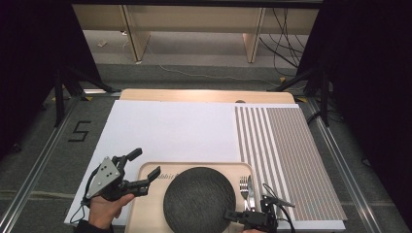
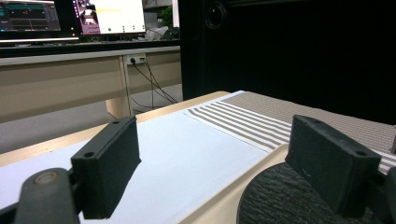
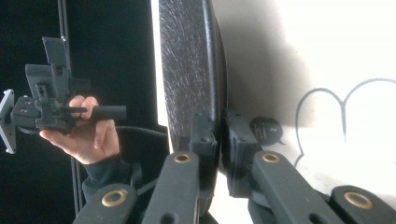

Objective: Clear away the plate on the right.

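Right tongs [image 3: 218, 140] clamp the black plate's [image 1: 194, 194] rim over the wooden tray [image 1: 145, 208]; left tongs [image 1: 141, 167] gape.

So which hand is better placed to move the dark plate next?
Right. The right gripper is already clamped on the plate rim, jaws on either side of its edge. The left gripper hangs open above the tray at the plate's left, holding nothing.

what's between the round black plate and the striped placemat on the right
In the high view, a metal fork and knife lie side by side on the wooden tray, between the round black textured plate and the brown-and-white striped placemat.
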`<action>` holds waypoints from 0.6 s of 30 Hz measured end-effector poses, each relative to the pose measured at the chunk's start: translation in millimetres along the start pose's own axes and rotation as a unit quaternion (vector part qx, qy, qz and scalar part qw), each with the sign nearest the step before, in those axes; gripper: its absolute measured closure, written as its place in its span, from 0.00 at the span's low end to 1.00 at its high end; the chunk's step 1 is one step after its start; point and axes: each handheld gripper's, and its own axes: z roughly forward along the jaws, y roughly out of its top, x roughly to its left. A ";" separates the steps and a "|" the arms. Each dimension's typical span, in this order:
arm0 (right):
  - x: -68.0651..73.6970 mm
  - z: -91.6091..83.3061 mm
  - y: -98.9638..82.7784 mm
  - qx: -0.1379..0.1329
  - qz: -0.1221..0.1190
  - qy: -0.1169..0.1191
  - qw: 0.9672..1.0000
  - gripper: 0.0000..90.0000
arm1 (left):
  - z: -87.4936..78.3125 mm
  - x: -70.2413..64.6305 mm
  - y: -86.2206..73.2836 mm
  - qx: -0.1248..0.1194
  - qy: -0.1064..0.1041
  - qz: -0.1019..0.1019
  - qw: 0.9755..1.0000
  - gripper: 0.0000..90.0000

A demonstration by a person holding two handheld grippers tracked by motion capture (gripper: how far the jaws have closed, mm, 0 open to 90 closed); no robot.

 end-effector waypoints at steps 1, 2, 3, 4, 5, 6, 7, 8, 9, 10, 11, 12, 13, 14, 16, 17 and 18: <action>0.9 1.7 -0.1 0.000 0.001 -0.002 1.000 0.94 | 0.0 0.0 0.0 0.000 0.000 0.000 1.000 0.18; 0.9 2.4 -0.1 0.002 0.001 -0.002 1.000 0.94 | 0.0 0.1 -0.1 0.000 0.000 0.000 1.000 0.18; 1.5 4.1 0.0 0.002 0.004 -0.004 1.000 0.94 | 0.0 0.2 -0.1 0.000 -0.001 0.001 1.000 0.18; 1.6 4.6 0.0 0.005 0.004 -0.006 1.000 0.94 | 0.0 0.2 -0.2 0.001 -0.001 0.000 1.000 0.18; 2.7 5.0 0.4 0.008 0.006 -0.003 1.000 0.94 | 0.1 0.3 -0.4 0.001 -0.001 -0.001 1.000 0.18; 3.0 6.7 0.7 0.008 0.007 -0.005 1.000 0.94 | 0.0 0.4 -0.4 0.001 -0.001 0.000 1.000 0.18; 3.7 7.8 1.0 0.006 0.011 -0.007 1.000 0.94 | 0.0 0.4 -0.4 0.001 -0.001 0.000 1.000 0.18; 3.5 8.4 1.3 0.007 0.009 -0.007 1.000 0.93 | 0.1 0.3 -0.4 0.001 -0.001 -0.001 1.000 0.18; 3.3 9.4 1.5 0.006 0.007 -0.008 1.000 0.93 | 0.0 0.3 -0.3 0.001 -0.001 0.000 1.000 0.18; 3.3 10.3 2.0 0.005 0.011 -0.011 1.000 0.93 | 0.0 0.4 -0.4 0.001 -0.001 0.000 1.000 0.18; 2.8 11.4 2.3 0.004 0.013 -0.012 1.000 0.93 | 0.1 0.4 -0.4 0.001 -0.001 -0.001 1.000 0.18; 3.0 11.8 2.6 0.005 0.011 -0.012 1.000 0.93 | 0.0 0.4 -0.4 0.001 -0.001 0.000 1.000 0.18; 3.5 11.9 2.8 0.007 0.010 -0.009 1.000 0.93 | 0.0 0.4 -0.4 0.001 -0.001 -0.001 1.000 0.18; 3.4 12.9 2.3 0.005 0.006 -0.011 1.000 0.93 | 0.0 0.4 -0.4 0.001 -0.001 -0.001 1.000 0.18; 3.0 13.8 2.3 0.008 0.008 -0.008 1.000 0.93 | -0.1 0.4 -0.4 0.001 -0.001 -0.001 1.000 0.18; 3.0 14.0 2.7 0.010 0.010 -0.007 1.000 0.93 | 0.0 0.3 -0.4 0.001 -0.001 0.000 1.000 0.18; 3.4 14.4 3.1 0.009 0.008 -0.009 1.000 0.93 | 0.0 0.3 -0.4 0.001 -0.001 0.000 1.000 0.18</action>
